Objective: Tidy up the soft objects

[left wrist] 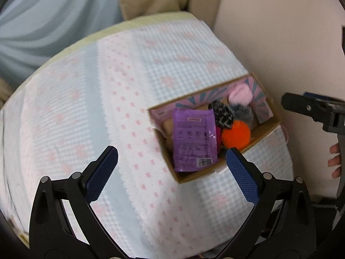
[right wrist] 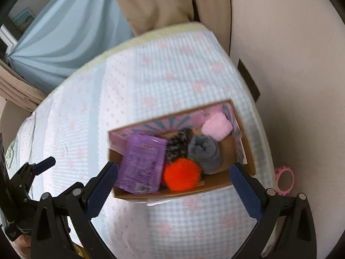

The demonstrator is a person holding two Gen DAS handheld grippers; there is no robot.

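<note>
While you angle both tools steeply down over the bed, your left gripper (left wrist: 172, 170) and right gripper (right wrist: 173, 185) gape wide, empty — the soft objects (right wrist: 182, 173) sit packed inside the cardboard box (right wrist: 248, 151).

Bed (left wrist: 107, 99) covered in pale blue-white checked quilt with pink print, yellow-green sheet edge (left wrist: 151, 19) at far side. Light blue curtain (right wrist: 64, 32) upper left, beige curtain (right wrist: 155, 2) beside it. Plain cream wall (right wrist: 291, 43) on right. Soft, even daylight.
</note>
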